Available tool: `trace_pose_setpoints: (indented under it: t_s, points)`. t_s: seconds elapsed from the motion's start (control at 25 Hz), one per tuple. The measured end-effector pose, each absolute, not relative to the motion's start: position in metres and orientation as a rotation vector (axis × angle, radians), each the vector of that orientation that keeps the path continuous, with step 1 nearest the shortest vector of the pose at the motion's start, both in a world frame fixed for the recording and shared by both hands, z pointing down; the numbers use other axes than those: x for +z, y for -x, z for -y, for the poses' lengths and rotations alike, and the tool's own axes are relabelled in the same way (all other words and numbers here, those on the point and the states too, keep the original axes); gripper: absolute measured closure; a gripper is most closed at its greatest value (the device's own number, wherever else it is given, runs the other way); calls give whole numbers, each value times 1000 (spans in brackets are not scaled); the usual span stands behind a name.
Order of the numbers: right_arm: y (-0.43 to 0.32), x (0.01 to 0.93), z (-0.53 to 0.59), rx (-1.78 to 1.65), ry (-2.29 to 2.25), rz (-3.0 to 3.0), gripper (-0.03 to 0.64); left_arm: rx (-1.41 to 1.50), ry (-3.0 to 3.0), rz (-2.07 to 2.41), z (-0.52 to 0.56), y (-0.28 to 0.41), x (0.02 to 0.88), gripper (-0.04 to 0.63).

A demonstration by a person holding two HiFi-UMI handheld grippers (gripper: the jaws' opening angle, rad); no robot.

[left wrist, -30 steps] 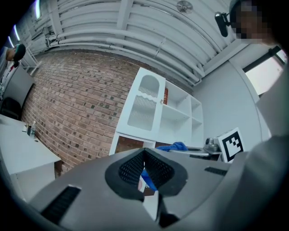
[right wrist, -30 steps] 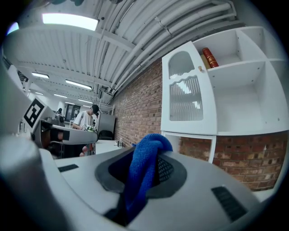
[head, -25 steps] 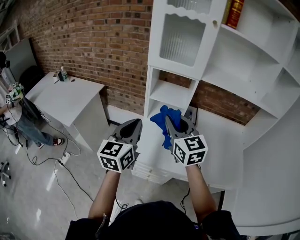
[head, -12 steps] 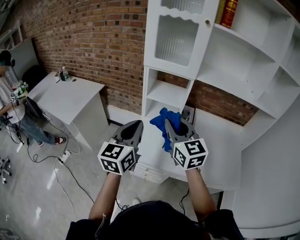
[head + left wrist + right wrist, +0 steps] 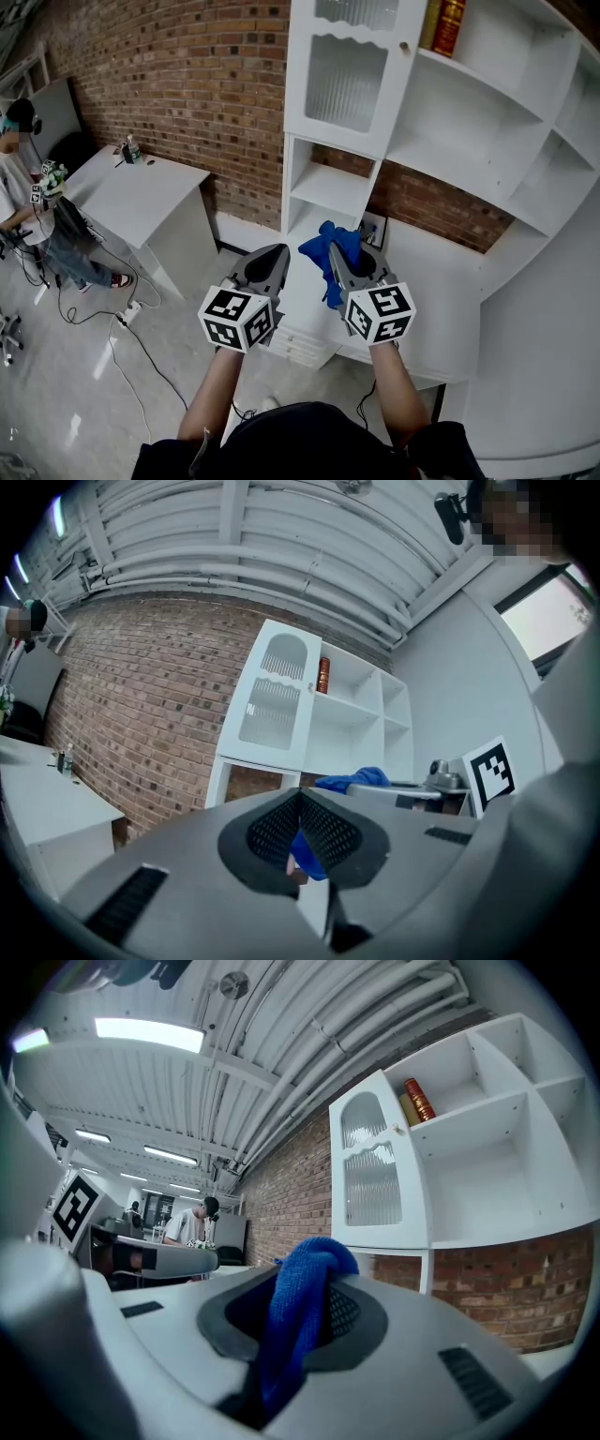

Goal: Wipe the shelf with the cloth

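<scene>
A blue cloth (image 5: 333, 251) hangs bunched from my right gripper (image 5: 351, 255), which is shut on it; in the right gripper view the cloth (image 5: 298, 1316) drapes down between the closed jaws. My left gripper (image 5: 267, 262) is beside it on the left, jaws shut with nothing held, and the same cloth (image 5: 352, 780) shows past them in the left gripper view. Both grippers hover in front of the white shelf unit (image 5: 323, 184), level with its low open compartments. The unit (image 5: 469, 1171) shows in the right gripper view too.
The upper left part of the unit has a ribbed glass door (image 5: 345, 80). Red books (image 5: 441, 23) stand on the top shelf. A white desk (image 5: 141, 197) stands at the left by the brick wall, with a person (image 5: 28, 187) beyond it. Cables (image 5: 122, 319) trail on the floor.
The view has shifted slightly; the shelf unit sits a little further left and lower in frame. Both grippers keep their pose, the cloth still held in the right one.
</scene>
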State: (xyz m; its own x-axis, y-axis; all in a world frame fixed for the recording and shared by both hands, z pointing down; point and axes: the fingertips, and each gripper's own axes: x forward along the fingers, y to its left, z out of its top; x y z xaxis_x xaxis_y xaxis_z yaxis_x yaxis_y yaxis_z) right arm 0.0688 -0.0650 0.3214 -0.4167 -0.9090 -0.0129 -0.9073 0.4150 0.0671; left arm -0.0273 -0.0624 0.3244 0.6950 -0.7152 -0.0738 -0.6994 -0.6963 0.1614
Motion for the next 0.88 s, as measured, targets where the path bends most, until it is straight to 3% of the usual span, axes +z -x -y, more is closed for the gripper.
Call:
trace_pose_setpoints:
  t_s: [0.88]
  points:
    - [-79,322,60,-128,-1718,2614,540,-197,-2749,1148,60,17,330,580]
